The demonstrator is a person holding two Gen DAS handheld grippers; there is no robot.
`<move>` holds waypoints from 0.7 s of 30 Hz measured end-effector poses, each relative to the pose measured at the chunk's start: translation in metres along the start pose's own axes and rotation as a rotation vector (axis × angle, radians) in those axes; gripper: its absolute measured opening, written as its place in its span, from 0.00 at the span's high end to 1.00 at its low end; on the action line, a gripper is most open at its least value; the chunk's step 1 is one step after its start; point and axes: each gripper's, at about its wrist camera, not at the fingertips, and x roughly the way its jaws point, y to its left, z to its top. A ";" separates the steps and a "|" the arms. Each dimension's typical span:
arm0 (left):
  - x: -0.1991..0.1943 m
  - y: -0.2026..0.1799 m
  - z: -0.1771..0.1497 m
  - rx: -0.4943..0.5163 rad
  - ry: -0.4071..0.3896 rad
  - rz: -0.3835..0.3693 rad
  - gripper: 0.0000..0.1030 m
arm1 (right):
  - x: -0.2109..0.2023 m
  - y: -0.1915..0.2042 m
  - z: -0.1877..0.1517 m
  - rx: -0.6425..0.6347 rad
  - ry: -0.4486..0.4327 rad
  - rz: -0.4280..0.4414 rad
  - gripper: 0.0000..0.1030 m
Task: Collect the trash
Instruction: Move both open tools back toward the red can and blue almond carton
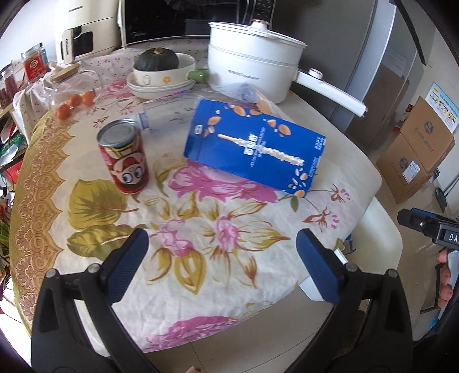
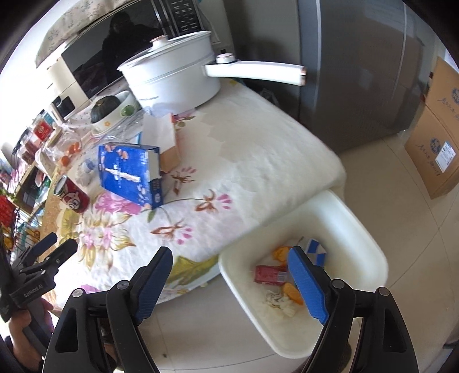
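Note:
A red cartoon can (image 1: 124, 156) stands on the flowered tablecloth (image 1: 200, 258). A blue snack box (image 1: 254, 146) lies to its right, and a clear plastic bottle (image 1: 169, 114) lies behind them. My left gripper (image 1: 222, 258) is open and empty, low over the cloth in front of them. My right gripper (image 2: 229, 275) is open and empty over the table's corner, above a white bin (image 2: 358, 229) beside the table. The bin holds a red wrapper (image 2: 268, 274), orange peel and crumpled paper. The can (image 2: 71, 196) and box (image 2: 129, 172) show far left in the right wrist view.
A white electric pot (image 1: 255, 60) with a long handle, stacked bowls holding a green squash (image 1: 157, 60), and small oranges (image 1: 74, 102) sit at the back. A microwave (image 1: 183, 20) stands behind. A grey fridge (image 2: 358, 71) and cardboard boxes (image 2: 436, 137) stand right.

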 end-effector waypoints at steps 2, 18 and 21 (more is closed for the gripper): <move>0.000 0.016 0.001 -0.023 -0.011 0.020 0.01 | 0.008 0.013 0.004 -0.009 -0.001 0.013 0.18; 0.047 0.106 0.034 -0.189 -0.092 0.008 0.01 | 0.094 0.073 0.045 -0.004 -0.016 0.150 0.18; 0.059 0.109 0.038 -0.194 -0.093 0.007 0.01 | 0.113 0.075 0.051 0.028 -0.004 0.166 0.18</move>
